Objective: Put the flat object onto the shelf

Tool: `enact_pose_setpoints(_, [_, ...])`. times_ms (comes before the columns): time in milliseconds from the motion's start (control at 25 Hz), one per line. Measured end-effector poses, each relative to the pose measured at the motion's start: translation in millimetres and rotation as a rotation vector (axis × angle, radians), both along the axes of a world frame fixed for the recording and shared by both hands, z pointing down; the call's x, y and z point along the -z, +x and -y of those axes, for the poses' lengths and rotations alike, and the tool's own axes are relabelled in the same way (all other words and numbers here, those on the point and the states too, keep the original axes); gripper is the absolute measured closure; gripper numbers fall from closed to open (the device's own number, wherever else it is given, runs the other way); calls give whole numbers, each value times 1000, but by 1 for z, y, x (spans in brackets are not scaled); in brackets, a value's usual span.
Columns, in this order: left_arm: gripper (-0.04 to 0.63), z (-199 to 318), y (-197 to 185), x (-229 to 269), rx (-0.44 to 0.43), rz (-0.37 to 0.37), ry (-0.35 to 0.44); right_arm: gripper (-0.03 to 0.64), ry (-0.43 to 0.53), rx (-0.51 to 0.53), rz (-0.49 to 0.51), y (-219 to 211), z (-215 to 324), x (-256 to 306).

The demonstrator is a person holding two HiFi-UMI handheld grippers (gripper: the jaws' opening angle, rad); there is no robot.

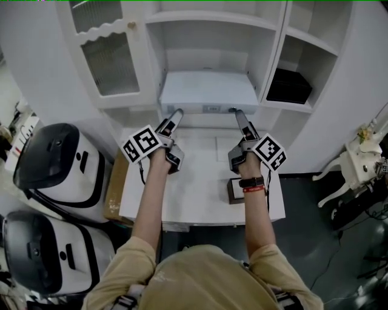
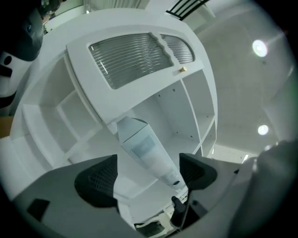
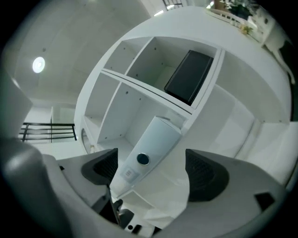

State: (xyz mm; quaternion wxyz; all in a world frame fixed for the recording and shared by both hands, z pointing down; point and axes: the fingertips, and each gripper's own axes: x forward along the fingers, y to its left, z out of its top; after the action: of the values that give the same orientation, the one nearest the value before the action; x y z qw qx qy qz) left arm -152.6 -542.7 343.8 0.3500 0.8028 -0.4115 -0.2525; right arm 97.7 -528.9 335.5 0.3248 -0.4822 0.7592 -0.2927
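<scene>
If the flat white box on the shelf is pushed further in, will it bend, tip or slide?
The flat white box probably stays stiff: its edges look straight. Lying low and wide on the shelf, it should slide, not tip.

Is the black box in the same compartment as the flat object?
No, the black box sits in the right compartment, while the flat object lies in the middle one.

Head cam looks down; 2 gripper cams face same shelf.
</scene>
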Motion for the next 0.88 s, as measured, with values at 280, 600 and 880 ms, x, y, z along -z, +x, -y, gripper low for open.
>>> enact_pose_setpoints(280, [169, -28, 10, 5, 48, 236, 115, 170, 39, -23, -278, -8, -23, -1])
enact_pose_setpoints(600, [215, -42, 22, 10, 116, 470, 226, 243, 110, -83, -530, -14, -39, 7])
enact_pose_setpoints(880, [263, -44, 31, 15, 149, 610, 305, 264, 144, -80, -579, -22, -38, 12])
